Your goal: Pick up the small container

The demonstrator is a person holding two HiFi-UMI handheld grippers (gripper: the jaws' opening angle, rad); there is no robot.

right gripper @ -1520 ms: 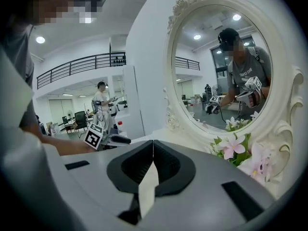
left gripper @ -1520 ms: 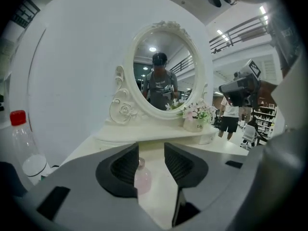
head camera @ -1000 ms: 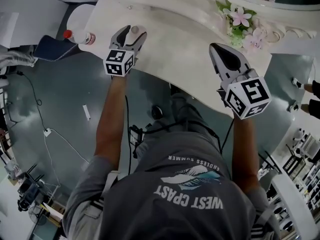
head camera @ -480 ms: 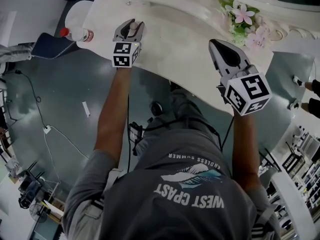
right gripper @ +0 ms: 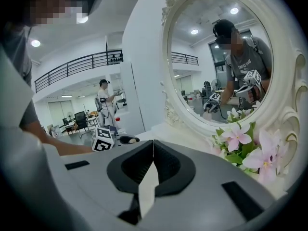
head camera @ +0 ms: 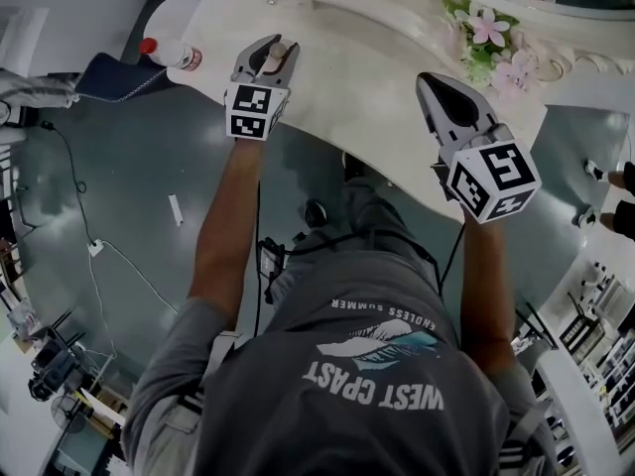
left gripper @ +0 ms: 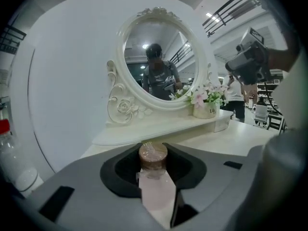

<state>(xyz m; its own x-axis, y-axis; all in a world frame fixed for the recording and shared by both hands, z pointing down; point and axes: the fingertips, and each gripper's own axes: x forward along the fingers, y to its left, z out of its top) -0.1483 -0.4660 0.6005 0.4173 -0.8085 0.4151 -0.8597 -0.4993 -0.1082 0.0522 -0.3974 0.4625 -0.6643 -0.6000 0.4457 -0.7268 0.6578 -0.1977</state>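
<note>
Cream bench point(head camera: 367, 77) below ornate oval mirror point(left gripper: 154, 66); pot of pink flowers point(head camera: 484, 38) at mirror's foot. Left gripper point(head camera: 275, 50) over bench's left part; jaws have just been closing, now clamped on small container point(left gripper: 153, 159), which has pale pink body and brown cap and sits upright between jaws. Unclear whether its base clears bench. Right gripper point(head camera: 429, 82) well apart, above bench near flowers, jaws pressed together, nothing between. Red-capped plastic bottle point(head camera: 171, 53) beyond bench's left end.

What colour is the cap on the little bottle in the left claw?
The cap of the bottle is cork brown; clearest in the left gripper view.
</note>
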